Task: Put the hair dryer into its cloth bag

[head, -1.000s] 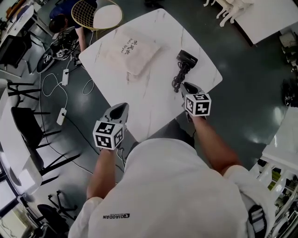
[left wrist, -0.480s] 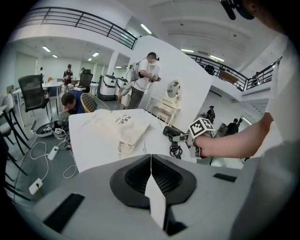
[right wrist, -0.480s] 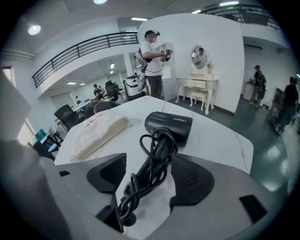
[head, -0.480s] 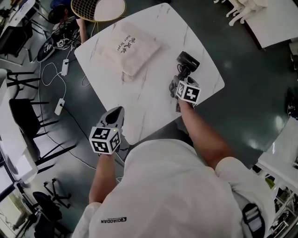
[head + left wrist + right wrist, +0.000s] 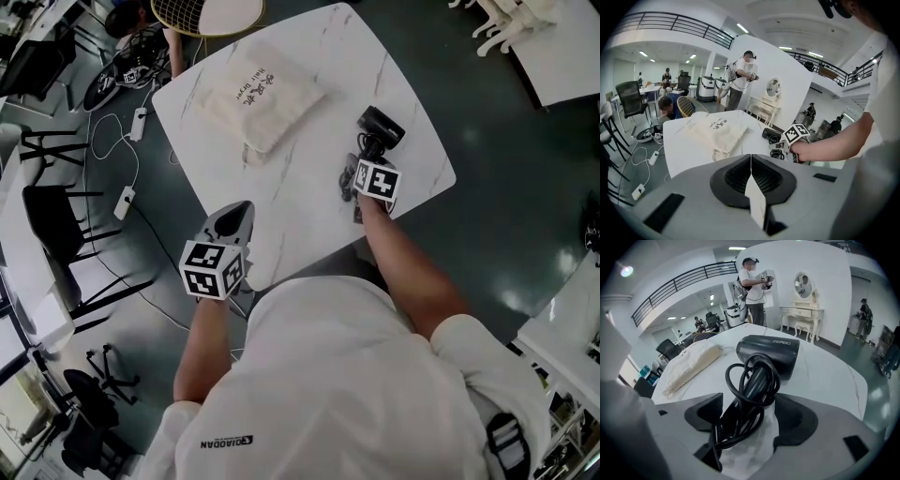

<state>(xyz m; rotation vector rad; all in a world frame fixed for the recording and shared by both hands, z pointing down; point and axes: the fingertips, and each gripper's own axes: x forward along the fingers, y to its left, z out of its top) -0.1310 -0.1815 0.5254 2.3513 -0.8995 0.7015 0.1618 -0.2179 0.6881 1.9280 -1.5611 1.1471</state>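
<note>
Dryer [image 5: 379,127], black, lies flat on the white table [image 5: 309,197] close to its right corner, not in the bag. Its head points toward the far edge and its handle toward the person. The cord [image 5: 750,380] is coiled in loops round the handle.

The right gripper [image 5: 750,413] is down over that handle. Its jaws have just been opening and now stand wide apart, one on each side of the handle and the coil. The right jaw is clear of the dryer, with bare table showing in the gap. Whether the loops brush the left jaw I cannot tell. Nothing is pinched, so the dryer rests on the table by its own weight.

The bag [image 5: 265,98], cream cloth with dark print, lies flat along the far-left edge, well apart from the dryer. Its neck, with loose strings, points toward the middle of the table.

The left gripper [image 5: 239,214] hangs at the near corner, tilted down toward the bag. Its jaws are pressed together with nothing between them.
</note>
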